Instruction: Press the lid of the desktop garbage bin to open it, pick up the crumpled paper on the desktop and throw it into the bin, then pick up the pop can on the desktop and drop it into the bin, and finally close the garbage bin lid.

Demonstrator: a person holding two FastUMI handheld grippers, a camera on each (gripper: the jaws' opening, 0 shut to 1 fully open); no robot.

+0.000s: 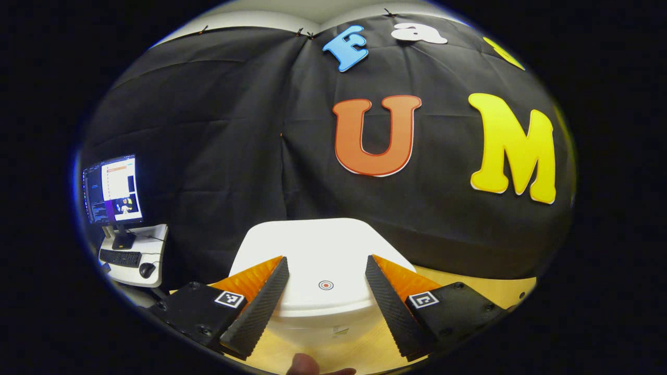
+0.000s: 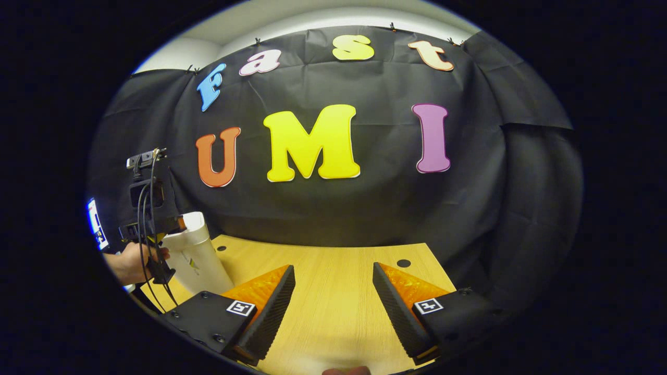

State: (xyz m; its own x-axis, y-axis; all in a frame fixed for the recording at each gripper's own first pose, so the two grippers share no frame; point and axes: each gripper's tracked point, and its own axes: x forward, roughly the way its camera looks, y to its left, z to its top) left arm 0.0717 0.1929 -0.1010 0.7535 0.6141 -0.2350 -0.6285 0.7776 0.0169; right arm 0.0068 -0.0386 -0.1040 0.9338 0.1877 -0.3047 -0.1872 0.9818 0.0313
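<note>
The white garbage bin (image 1: 323, 255) stands right in front of my left gripper (image 1: 325, 307), its lid down and a small red target mark (image 1: 325, 285) on the lid's front. My left gripper is open, its fingers on either side of the lid's front edge, not pressing on it. In the right gripper view the bin (image 2: 195, 255) stands at the far left of the wooden table (image 2: 333, 291), with the left gripper (image 2: 148, 208) and a hand (image 2: 130, 263) beside it. My right gripper (image 2: 333, 307) hangs open over bare wood.
A monitor (image 1: 112, 187), keyboard and mouse sit on a small white stand (image 1: 138, 255) off to the left of the table. Round holes (image 2: 404, 263) mark the table's far corners. The black cloth wall closes the back.
</note>
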